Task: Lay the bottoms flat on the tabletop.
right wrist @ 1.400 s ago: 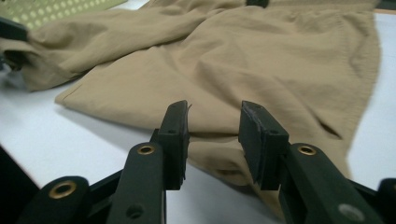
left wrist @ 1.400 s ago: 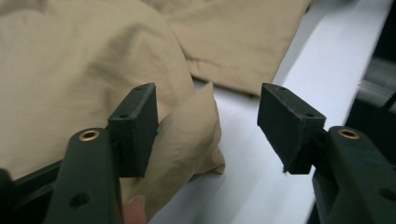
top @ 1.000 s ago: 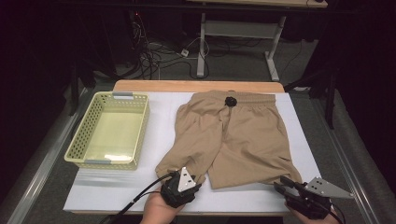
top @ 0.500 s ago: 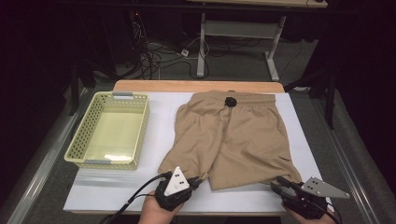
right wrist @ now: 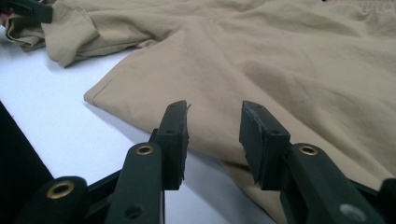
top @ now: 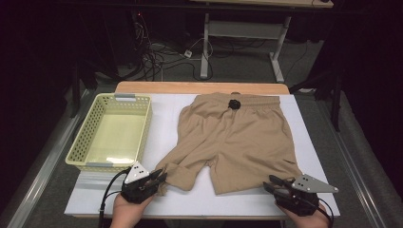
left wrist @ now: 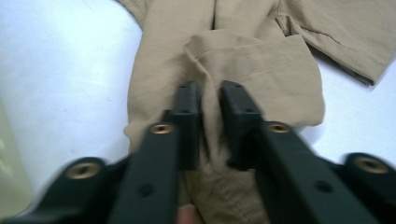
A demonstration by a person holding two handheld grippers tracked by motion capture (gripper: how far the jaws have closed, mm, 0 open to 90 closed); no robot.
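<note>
The tan shorts (top: pixel 237 137) lie flat in the middle of the white table (top: pixel 190 202), right of the yellow basket (top: pixel 111 133). At lower left, the left tool (top: pixel 160 178) pinches a bunched leg hem, its jaws having just eased apart slightly. At lower right, the right tool (top: pixel 273 183) stands narrowly open, touching nothing, at the other leg's hem.

The shorts (top: pixel 237 137) lie on the table (top: pixel 166 109), to the right of the basket (top: pixel 78 145); the two grippers are at the near edge, one at each leg hem
</note>
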